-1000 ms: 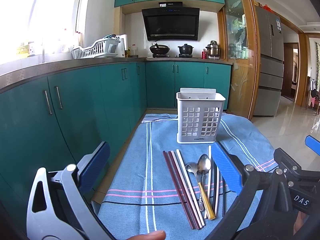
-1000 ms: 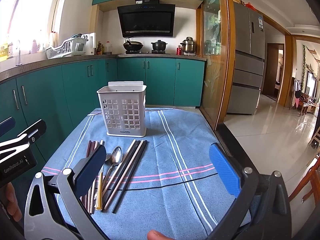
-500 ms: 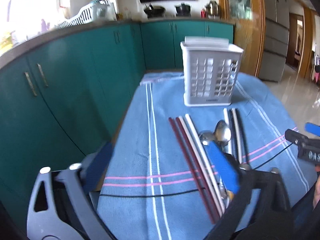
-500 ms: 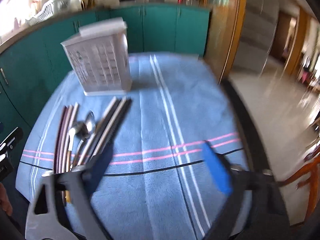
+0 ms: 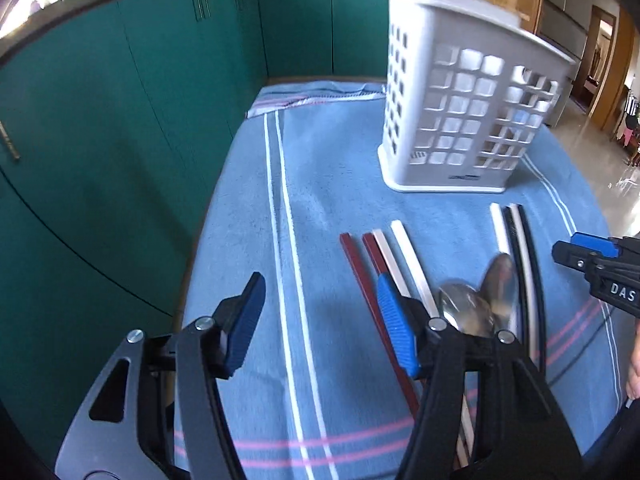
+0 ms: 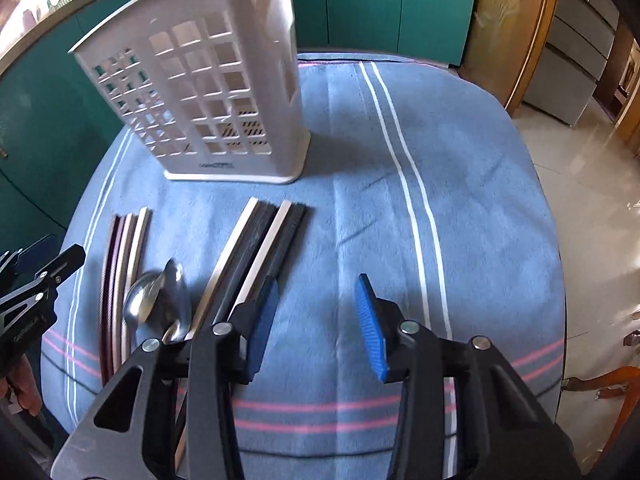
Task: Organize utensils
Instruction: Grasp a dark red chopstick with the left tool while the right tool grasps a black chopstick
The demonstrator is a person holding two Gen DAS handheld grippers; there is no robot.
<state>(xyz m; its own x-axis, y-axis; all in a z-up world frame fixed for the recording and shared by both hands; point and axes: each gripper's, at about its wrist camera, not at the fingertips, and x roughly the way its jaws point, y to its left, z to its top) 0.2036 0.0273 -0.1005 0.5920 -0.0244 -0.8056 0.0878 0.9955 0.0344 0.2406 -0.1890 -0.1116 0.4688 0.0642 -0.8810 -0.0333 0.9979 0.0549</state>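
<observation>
A white perforated utensil holder (image 5: 464, 120) stands upright at the far side of a blue striped towel (image 5: 320, 184); it also shows in the right wrist view (image 6: 216, 96). In front of it lie red and white chopsticks (image 5: 384, 252), two metal spoons (image 5: 480, 300) and black and white chopsticks (image 5: 516, 248). My left gripper (image 5: 320, 324) is open and empty, low over the towel, its right finger over the red chopsticks. My right gripper (image 6: 316, 320) is open and empty, its left finger beside the black and white chopsticks (image 6: 260, 248). The spoons (image 6: 160, 300) lie left of it.
Teal kitchen cabinets (image 5: 120, 120) run along the left and behind the table. The towel's right edge drops to a tiled floor (image 6: 592, 184). A wooden chair (image 6: 612, 384) stands at the lower right. Bare towel lies right of the chopsticks (image 6: 400, 220).
Both grippers have moved forward and tilted down toward the towel, closer to the utensils and the holder. Both stay open and empty.
</observation>
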